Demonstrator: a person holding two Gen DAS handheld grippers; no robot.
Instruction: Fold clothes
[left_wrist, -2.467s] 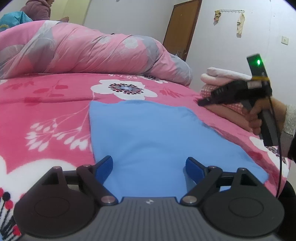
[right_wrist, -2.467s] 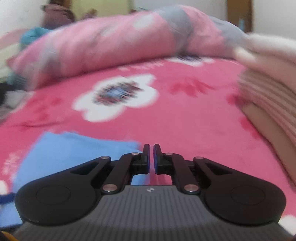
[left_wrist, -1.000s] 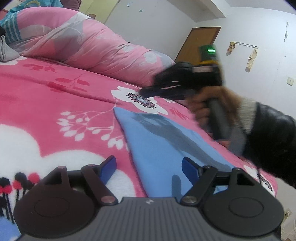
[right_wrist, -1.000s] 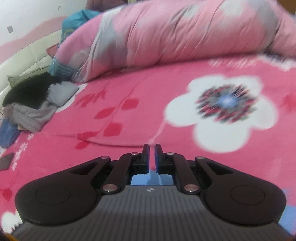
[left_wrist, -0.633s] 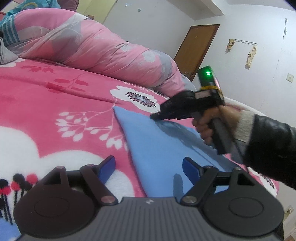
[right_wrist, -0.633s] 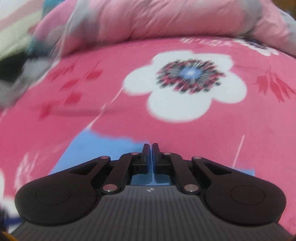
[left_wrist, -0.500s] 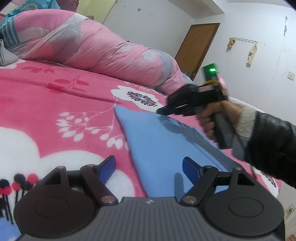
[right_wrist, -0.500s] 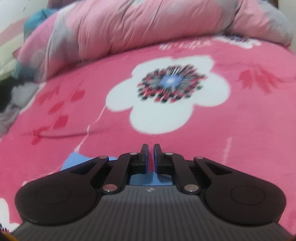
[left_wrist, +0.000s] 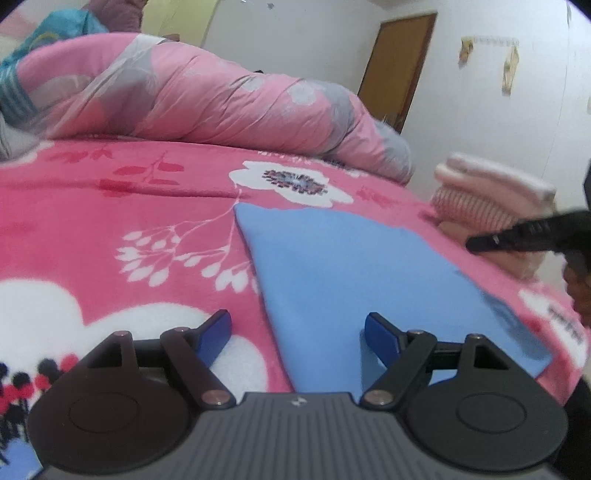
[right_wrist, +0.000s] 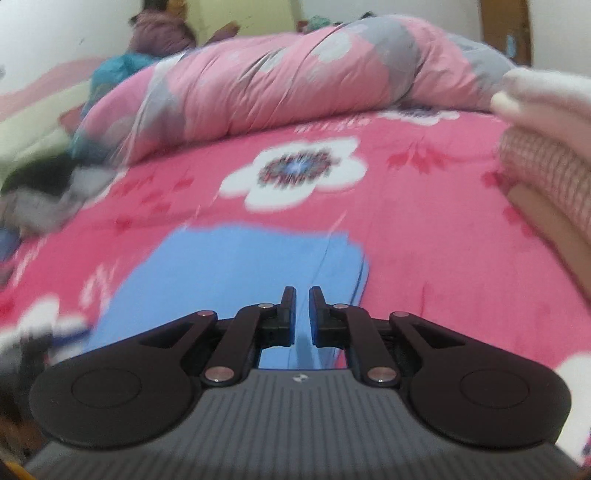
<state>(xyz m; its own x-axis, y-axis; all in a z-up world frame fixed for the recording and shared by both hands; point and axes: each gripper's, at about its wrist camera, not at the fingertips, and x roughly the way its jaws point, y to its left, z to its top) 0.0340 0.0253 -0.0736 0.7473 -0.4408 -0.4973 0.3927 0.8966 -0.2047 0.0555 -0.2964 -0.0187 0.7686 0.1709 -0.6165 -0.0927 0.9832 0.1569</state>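
Blue cloth (left_wrist: 343, 273) flat on pink floral blanket (left_wrist: 110, 206), near the bed's front edge. Left gripper (left_wrist: 298, 332) spread wide over its near-left edge, gripping nothing. Right gripper (right_wrist: 302, 317) nearly closed, narrow gap, empty, above the cloth's right side. Rolled pink duvet (left_wrist: 207, 96) along far edge; folded stack (left_wrist: 491, 206) at right edge. Brown door (left_wrist: 399, 66), white walls. Right view blurred; dark heap at far left unclear.

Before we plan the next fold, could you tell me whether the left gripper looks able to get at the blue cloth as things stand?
Probably yes. The left gripper is open just above the near end of the blue cloth, which lies flat on the bed with nothing on it; the right gripper hangs off to the side.
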